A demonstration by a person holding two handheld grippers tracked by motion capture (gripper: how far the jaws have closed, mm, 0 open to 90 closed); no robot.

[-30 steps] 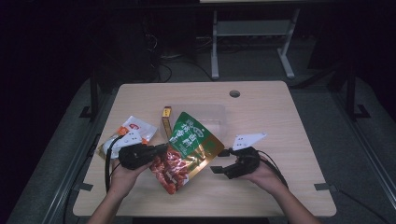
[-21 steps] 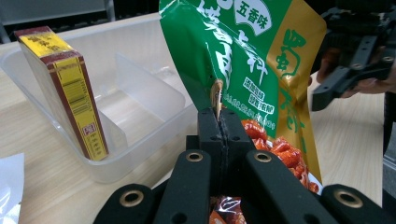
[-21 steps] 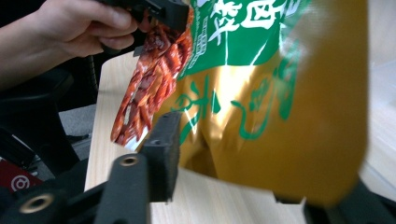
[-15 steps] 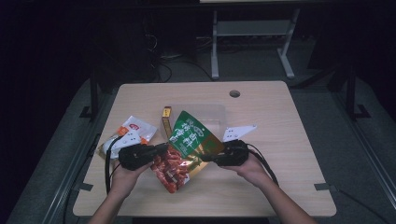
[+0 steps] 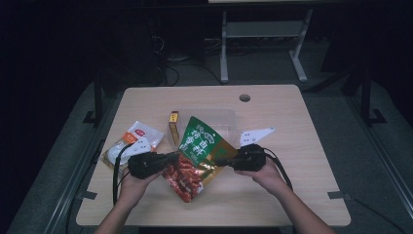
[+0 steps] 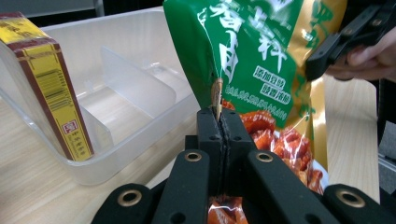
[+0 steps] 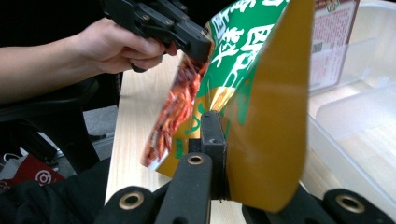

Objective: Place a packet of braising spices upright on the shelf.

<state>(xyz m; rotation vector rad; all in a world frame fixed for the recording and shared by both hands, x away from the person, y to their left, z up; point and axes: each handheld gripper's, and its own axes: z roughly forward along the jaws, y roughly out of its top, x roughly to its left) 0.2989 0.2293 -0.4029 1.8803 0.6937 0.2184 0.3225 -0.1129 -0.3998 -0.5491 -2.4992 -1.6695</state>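
A green and gold snack bag (image 5: 197, 146) printed with red food hangs between both grippers, just in front of a clear plastic bin (image 5: 225, 117). My left gripper (image 5: 175, 157) is shut on the bag's left edge; in the left gripper view its jaws (image 6: 218, 115) pinch a fold of the green film (image 6: 261, 56). My right gripper (image 5: 217, 161) is shut on the bag's right gold edge, with the jaws (image 7: 217, 122) pressed on the gold flap (image 7: 271, 116). The bag is tilted, its red lower end near the table.
A yellow and maroon box (image 5: 173, 124) stands upright in the divided bin's left end (image 6: 46, 79). A white and orange packet (image 5: 139, 135) lies at the table's left, behind the left hand. A round cable hole (image 5: 244, 97) is at the back.
My right gripper has moved left from the open table to the bag and shut on its right edge. The bag now stands higher and tauter between the two grippers.
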